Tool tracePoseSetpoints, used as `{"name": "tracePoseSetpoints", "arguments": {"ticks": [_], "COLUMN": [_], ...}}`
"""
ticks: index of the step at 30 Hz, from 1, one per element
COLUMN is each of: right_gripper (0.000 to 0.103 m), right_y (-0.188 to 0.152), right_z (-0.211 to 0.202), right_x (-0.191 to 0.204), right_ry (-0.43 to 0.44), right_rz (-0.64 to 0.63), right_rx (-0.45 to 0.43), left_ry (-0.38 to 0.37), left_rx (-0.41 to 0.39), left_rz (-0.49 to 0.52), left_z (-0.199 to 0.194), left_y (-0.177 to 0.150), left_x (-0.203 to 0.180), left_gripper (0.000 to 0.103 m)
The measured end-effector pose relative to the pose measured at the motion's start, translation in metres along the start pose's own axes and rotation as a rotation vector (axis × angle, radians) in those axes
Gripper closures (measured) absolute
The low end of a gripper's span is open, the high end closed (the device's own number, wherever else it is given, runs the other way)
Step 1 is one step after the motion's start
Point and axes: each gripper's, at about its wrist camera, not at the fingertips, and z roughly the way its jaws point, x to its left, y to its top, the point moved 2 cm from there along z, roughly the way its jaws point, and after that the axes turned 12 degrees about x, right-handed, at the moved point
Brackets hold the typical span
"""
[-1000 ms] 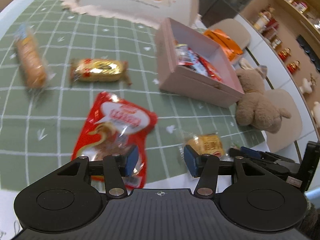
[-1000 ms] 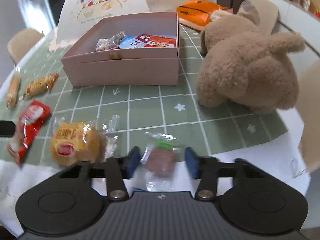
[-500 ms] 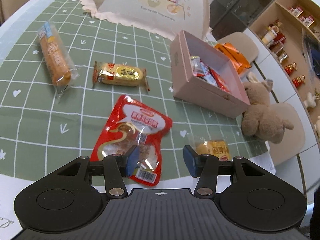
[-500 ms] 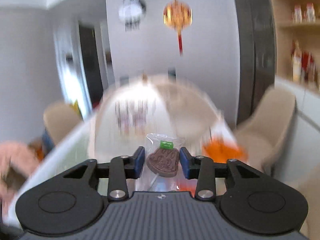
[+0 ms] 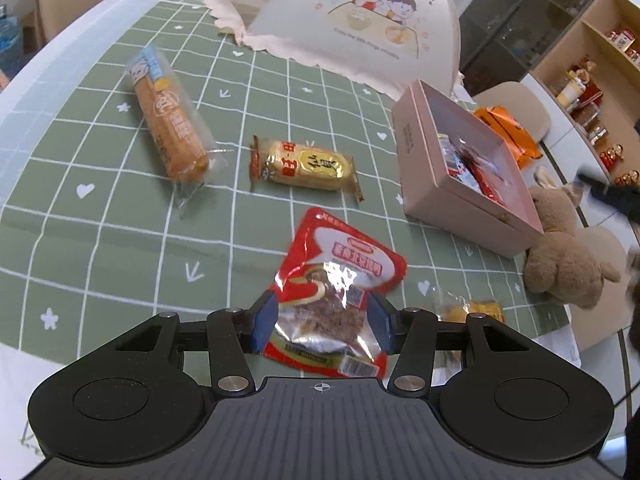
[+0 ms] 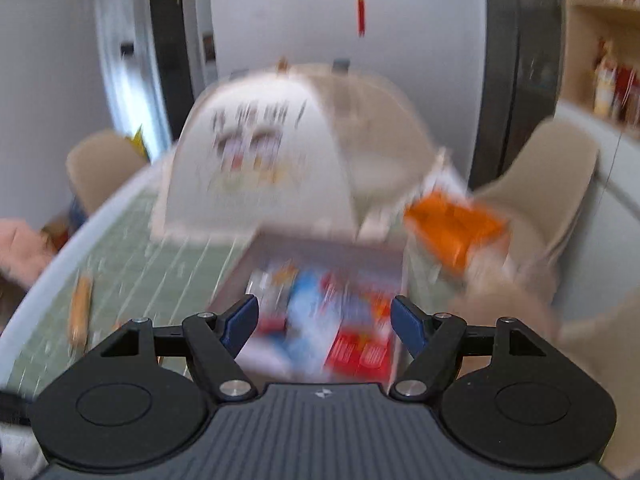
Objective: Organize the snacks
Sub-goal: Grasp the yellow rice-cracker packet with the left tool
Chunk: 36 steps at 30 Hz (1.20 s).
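Both grippers' fingers apart; red pouch (image 5: pixel 334 288) lengthwise btwn left gripper (image 5: pixel 322 324) fingers, top twd box (image 5: pixel 460 168).

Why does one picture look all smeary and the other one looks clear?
Right wrist view: motion blur smears the pink box and the food cover; only the tongs stay sharp. Left wrist view: crisp, with glare on the red snack pouch, and the fisheye lens bends the tablecloth grid lines.

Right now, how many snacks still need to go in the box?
Some packets already lie in the pink box. The right gripper, jaws just opened, is empty above it. The left gripper straddles the red pouch, not yet squeezing. Four remain: the pouch, rice cracker, long bread and yellow cake.
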Motion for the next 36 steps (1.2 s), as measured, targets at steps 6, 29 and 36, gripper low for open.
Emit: {"name": "tracePoseSetpoints", "arguments": {"ticks": [6,29,36], "right_gripper": [0.029,0.029,0.027], "right_y": [-0.065,-0.128,-0.123], "right_z": [0.034,0.034,0.038], "right_x": [0.032,0.103,0.099], "right_ry": [0.058,0.026,0.036], "right_rz": [-0.042,-0.249,-0.209], "right_rx": [0.176,0.232,0.228], "left_ry": [0.020,0.168,0.207], "left_rx": [-0.006,-0.278,-0.277], "left_rz": [0.019,0.052,-0.004], "left_z": [0.011,0.013,0.008], "left_y": [0.012,0.116,0.118], "left_x": [-0.003,0.026,0.045], "left_gripper": [0.049,0.054,0.054]}}
